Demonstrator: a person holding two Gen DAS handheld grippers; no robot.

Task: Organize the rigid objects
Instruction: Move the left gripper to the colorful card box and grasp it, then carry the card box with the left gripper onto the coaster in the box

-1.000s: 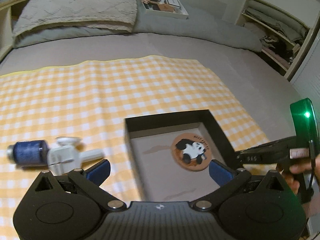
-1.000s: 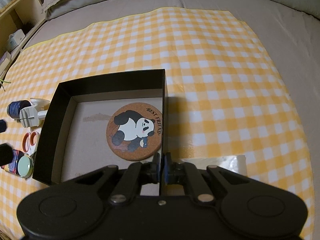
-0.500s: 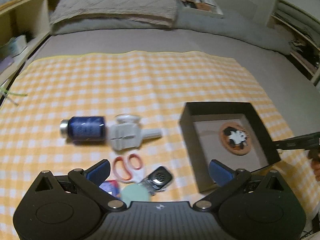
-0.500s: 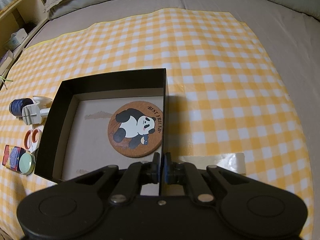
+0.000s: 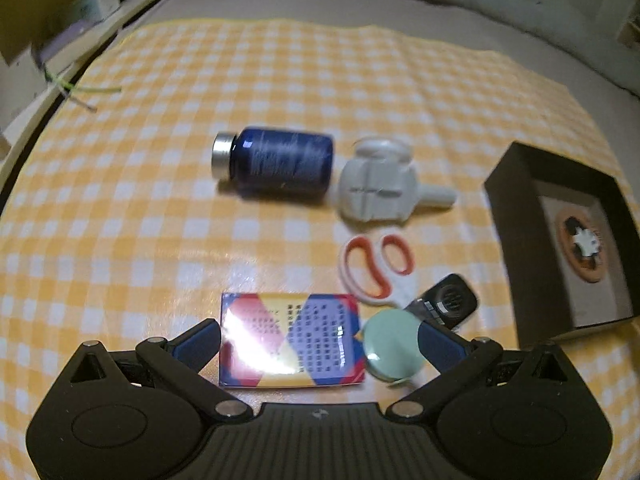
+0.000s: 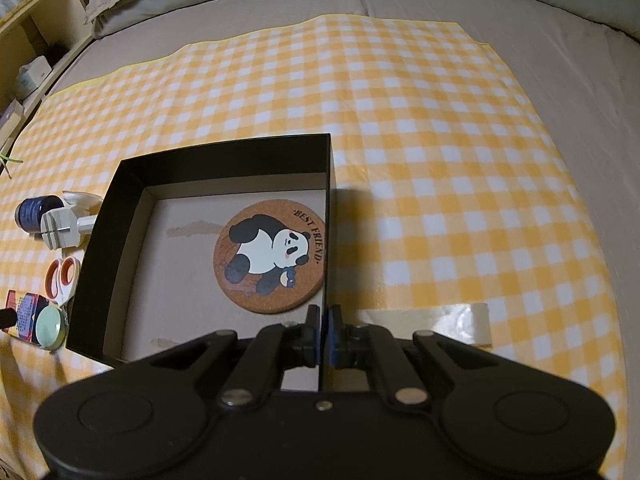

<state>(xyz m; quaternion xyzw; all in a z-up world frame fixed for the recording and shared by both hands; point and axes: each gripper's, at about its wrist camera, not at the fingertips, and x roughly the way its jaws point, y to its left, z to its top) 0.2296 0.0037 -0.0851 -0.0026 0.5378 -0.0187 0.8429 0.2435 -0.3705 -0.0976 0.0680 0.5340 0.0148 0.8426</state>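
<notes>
From the left wrist, the left tool (image 5: 316,340) is hanging wide open – gripping nothing – over a colourful card box (image 5: 290,340) and a green round tin (image 5: 394,346) lying on the checked cloth (image 5: 160,200).

From the right wrist, the right tool (image 6: 325,330) is pinching the right wall of the black box (image 6: 325,220) – the panda coaster (image 6: 270,258) is lying inside.

Scissors (image 5: 376,270) blades hidden under mint disc (image 5: 394,346), box (image 5: 560,240) corner cut off

My cloth (image 6: 400,120) is yellow-and-white check; box (image 6: 224,160) black, coaster (image 6: 269,258) cork-brown with a black-and-white panda, bottle (image 5: 282,159) dark blue, scissors (image 5: 374,268) orange-handled.
</notes>
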